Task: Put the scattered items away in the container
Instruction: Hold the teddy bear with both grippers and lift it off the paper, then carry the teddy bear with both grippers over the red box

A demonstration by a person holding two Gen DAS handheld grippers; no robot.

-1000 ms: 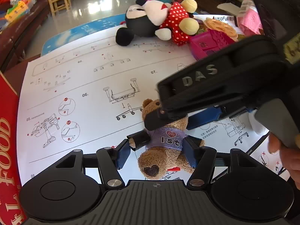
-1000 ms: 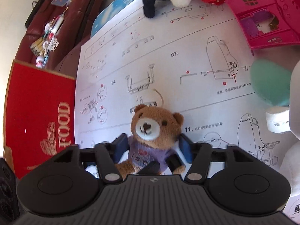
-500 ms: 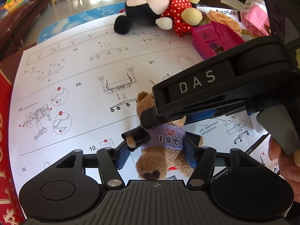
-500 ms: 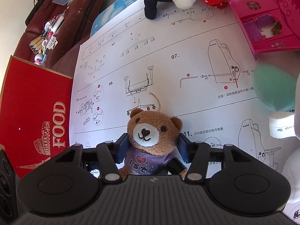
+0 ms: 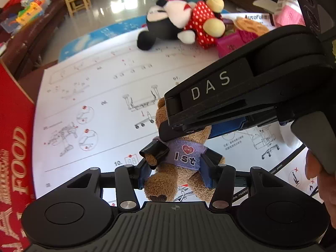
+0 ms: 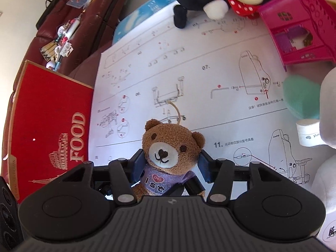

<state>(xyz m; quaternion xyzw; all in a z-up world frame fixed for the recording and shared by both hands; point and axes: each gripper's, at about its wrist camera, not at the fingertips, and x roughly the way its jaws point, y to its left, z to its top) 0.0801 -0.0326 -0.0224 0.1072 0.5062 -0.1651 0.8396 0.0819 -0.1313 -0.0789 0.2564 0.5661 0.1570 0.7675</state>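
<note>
Brown teddy bear [image 6: 168,157] shows its face only from the right; both grippers' fingers pinch it.

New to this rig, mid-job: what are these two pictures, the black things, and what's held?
No robot: a person carries two grippers. Each picture comes from a fisheye camera on one gripper, looking forward along it. The left gripper and right gripper both clasp one bear; the left's jaws are closing. The black bar marked DAS is the right gripper seen from the left. On the sheet lie a mouse plush and a pink toy; a red box is beside it.
</note>
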